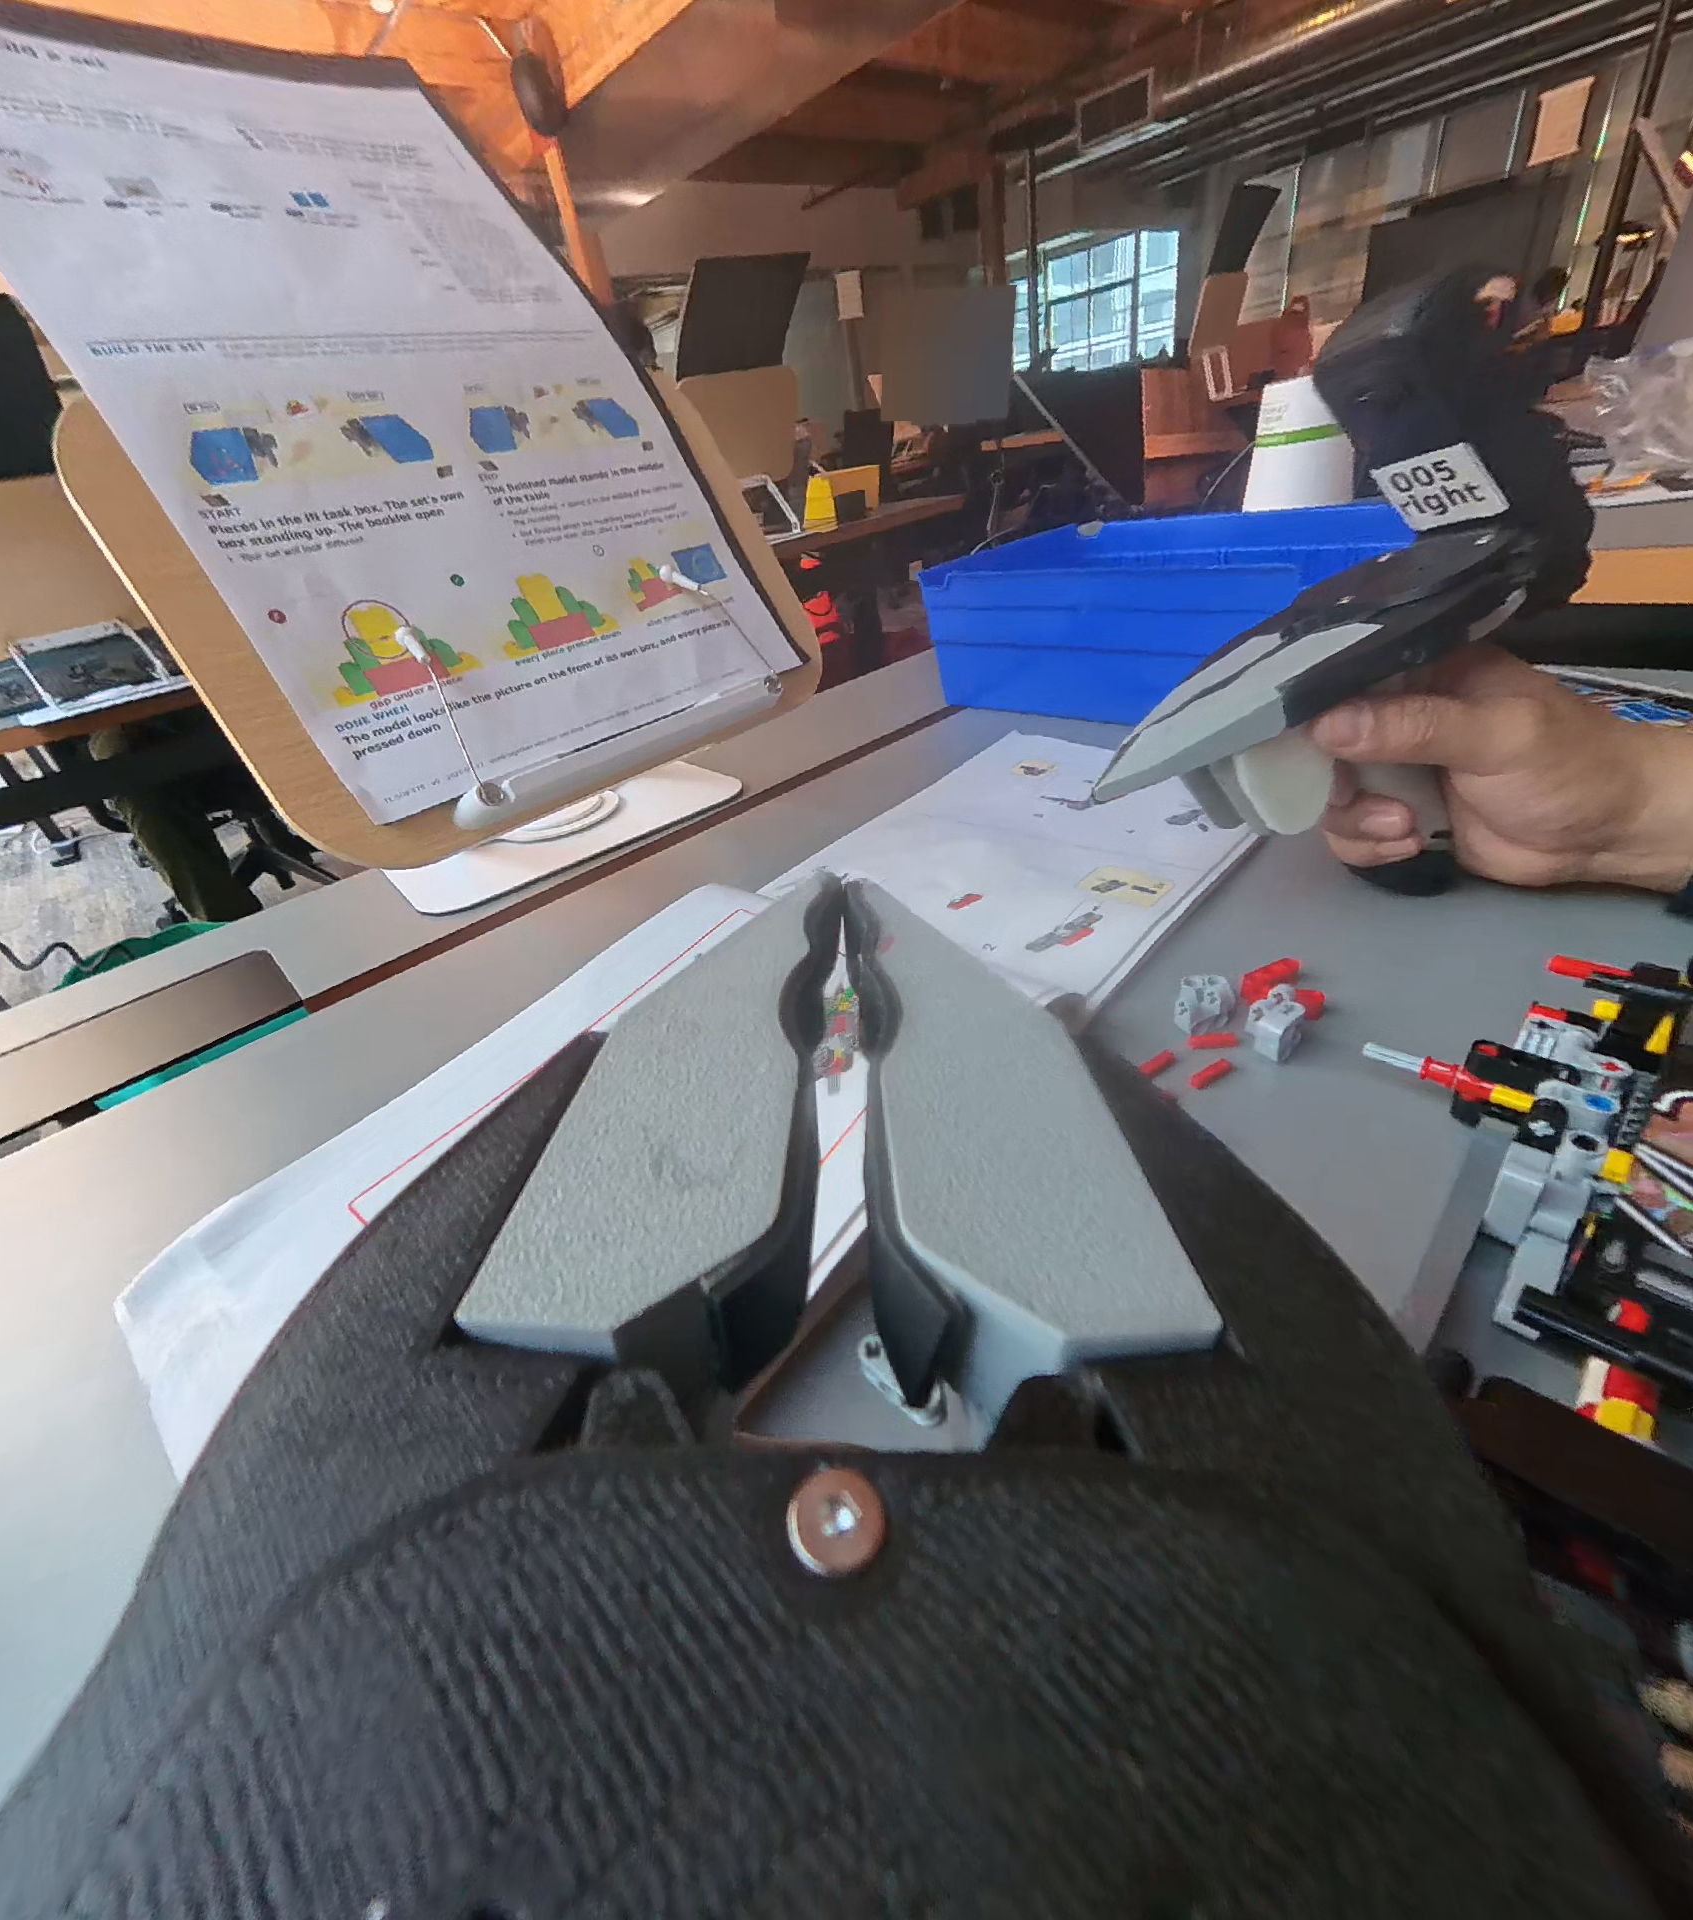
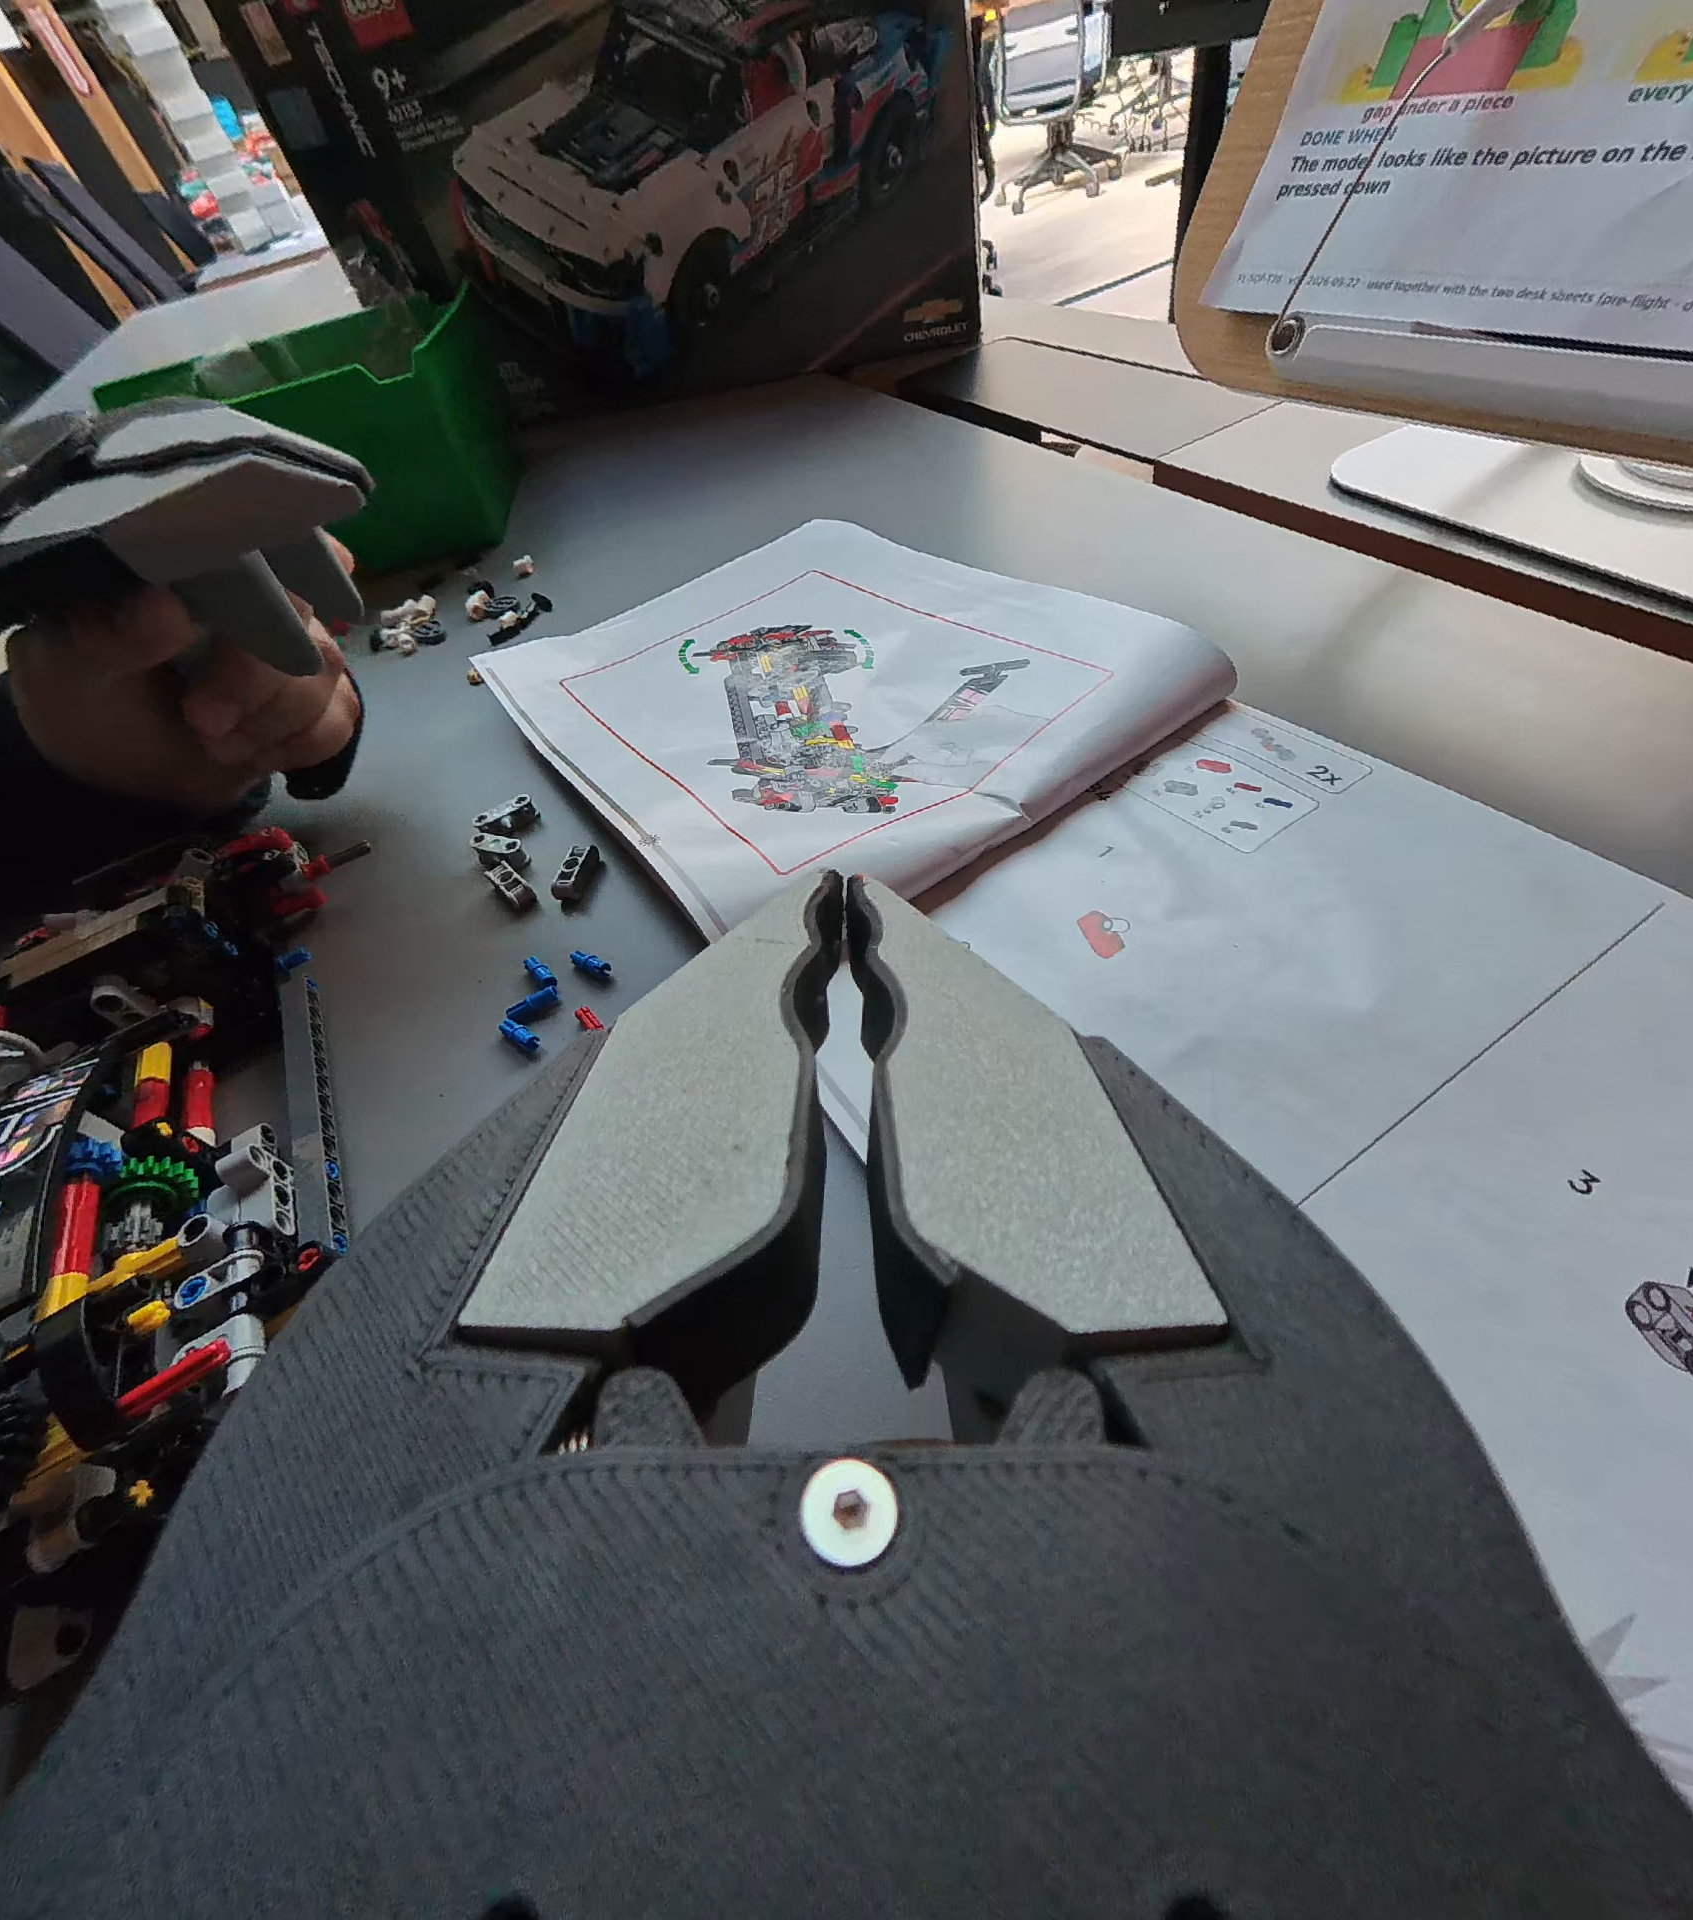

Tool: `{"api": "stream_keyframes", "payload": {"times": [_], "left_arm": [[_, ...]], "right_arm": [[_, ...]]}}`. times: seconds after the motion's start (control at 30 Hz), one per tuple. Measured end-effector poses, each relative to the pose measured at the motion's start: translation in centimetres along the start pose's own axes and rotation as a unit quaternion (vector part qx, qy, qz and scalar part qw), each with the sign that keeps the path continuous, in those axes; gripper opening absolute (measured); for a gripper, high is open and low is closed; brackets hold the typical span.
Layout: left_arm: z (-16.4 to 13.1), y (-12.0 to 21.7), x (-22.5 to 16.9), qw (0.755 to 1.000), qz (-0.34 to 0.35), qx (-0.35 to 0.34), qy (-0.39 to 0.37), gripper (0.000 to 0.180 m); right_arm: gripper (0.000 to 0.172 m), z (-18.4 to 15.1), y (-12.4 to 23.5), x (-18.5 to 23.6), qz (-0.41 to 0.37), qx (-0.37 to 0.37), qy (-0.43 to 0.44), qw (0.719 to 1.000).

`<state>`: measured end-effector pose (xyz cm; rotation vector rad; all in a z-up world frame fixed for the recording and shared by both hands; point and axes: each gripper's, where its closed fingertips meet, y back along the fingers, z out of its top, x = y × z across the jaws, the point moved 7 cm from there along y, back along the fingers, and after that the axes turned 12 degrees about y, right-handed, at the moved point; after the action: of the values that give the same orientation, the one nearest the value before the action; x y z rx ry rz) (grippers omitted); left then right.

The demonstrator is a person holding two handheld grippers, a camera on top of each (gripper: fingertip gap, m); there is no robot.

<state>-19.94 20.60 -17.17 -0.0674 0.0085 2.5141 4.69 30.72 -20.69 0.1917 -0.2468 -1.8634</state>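
Over the open booklet point(image 2: 852, 727) on the table point(image 2: 1029, 488), both grippers point(image 1: 844, 888) point(image 2: 844, 883) had fingers pressed together, holding nothing; they'd need spreading before reaching the loose red pieces point(image 1: 1268, 977).

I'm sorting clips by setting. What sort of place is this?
Likely a shared workshop or office: a grey table with an open building-set booklet, a part-built brick model, and rows of other desks under exposed beams.

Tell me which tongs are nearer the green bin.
Left. The left tongs hang just in front of the green bin; the right tongs sit farther off, over the open booklet.
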Motion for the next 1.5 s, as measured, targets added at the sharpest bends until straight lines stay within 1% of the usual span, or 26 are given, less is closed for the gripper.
{"api": "stream_keyframes", "payload": {"times": [0.1, 0.17, 0.2, 0.23, 0.27, 0.33, 0.37, 0.47, 0.57, 0.63, 0.7, 0.77, 0.87, 1.0, 1.13, 1.27, 1.4, 1.5], "left_arm": [[1.3, 1.1, -0.6, 1.000, 0.019, 0.003, -0.018, 0.000], [2.1, 2.4, -0.9, 1.000, 0.020, 0.016, -0.007, 0.000], [2.3, 3.1, -0.8, 0.999, 0.032, 0.028, 0.008, 0.000], [2.5, 4.0, -0.7, 0.998, 0.046, 0.037, 0.025, 0.005], [2.7, 5.0, -0.6, 0.996, 0.059, 0.044, 0.043, 0.020], [2.9, 7.5, -0.3, 0.991, 0.097, 0.063, 0.063, 0.029], [3.3, 9.1, -0.1, 0.988, 0.127, 0.056, 0.060, 0.031], [4.0, 14.5, 0.4, 0.977, 0.207, 0.007, 0.056, 0.025], [3.8, 18.5, 1.4, 0.963, 0.252, 0.012, 0.094, 0.028], [3.9, 20.7, 2.2, 0.952, 0.285, 0.018, 0.111, 0.028], [4.1, 22.2, 2.7, 0.945, 0.295, 0.030, 0.134, 0.032], [4.3, 23.2, 3.1, 0.941, 0.306, 0.045, 0.138, 0.028], [3.8, 24.1, 3.6, 0.933, 0.327, 0.081, 0.124, 0.022], [2.2, 24.2, 4.7, 0.920, 0.343, 0.150, 0.114, 0.020], [1.0, 23.7, 5.8, 0.913, 0.337, 0.195, 0.123, 0.018], [0.6, 23.2, 7.0, 0.912, 0.334, 0.195, 0.140, 0.009], [0.9, 22.6, 8.4, 0.910, 0.334, 0.196, 0.146, 0.000], [1.3, 21.9, 9.4, 0.910, 0.335, 0.197, 0.142, 0.000]], "right_arm": [[0.000, 0.0, 0.1, 0.0, 0.002, -0.004, -0.001, 1.000], [0.000, 0.1, 0.2, 0.0, -0.002, -0.008, 0.005, 1.000], [0.000, 0.2, 0.2, 0.0, -0.003, -0.011, 0.011, 1.000], [0.000, 0.2, 0.3, 0.1, -0.004, -0.012, 0.015, 1.000], [0.000, 0.2, 0.3, 0.1, -0.006, -0.014, 0.019, 1.000], [0.000, 0.3, 0.4, 0.1, -0.010, -0.017, 0.022, 1.000], [0.000, 0.3, 0.4, 0.1, -0.013, -0.018, 0.023, 0.999], [0.000, 0.3, 0.6, 0.0, -0.021, -0.019, 0.024, 0.999], [0.000, 0.3, 0.8, 0.0, -0.027, -0.022, 0.023, 0.999], [0.000, 0.3, 0.9, 0.0, -0.031, -0.021, 0.022, 0.999], [0.000, 0.3, 0.9, 0.2, -0.032, -0.019, 0.023, 0.999], [0.000, 0.3, 1.0, 0.3, -0.035, -0.017, 0.028, 0.999], [0.000, 0.7, 1.4, 0.4, -0.056, -0.028, 0.041, 0.997], [0.000, 0.9, 1.9, 0.4, -0.063, -0.039, 0.040, 0.996], [0.000, 0.8, 1.9, 0.4, -0.064, -0.037, 0.036, 0.997], [0.000, 0.8, 1.8, 0.5, -0.062, -0.037, 0.037, 0.997], [0.000, 0.7, 1.6, 0.6, -0.058, -0.033, 0.036, 0.997], [0.000, 0.6, 1.4, 0.6, -0.054, -0.031, 0.031, 0.998]]}}
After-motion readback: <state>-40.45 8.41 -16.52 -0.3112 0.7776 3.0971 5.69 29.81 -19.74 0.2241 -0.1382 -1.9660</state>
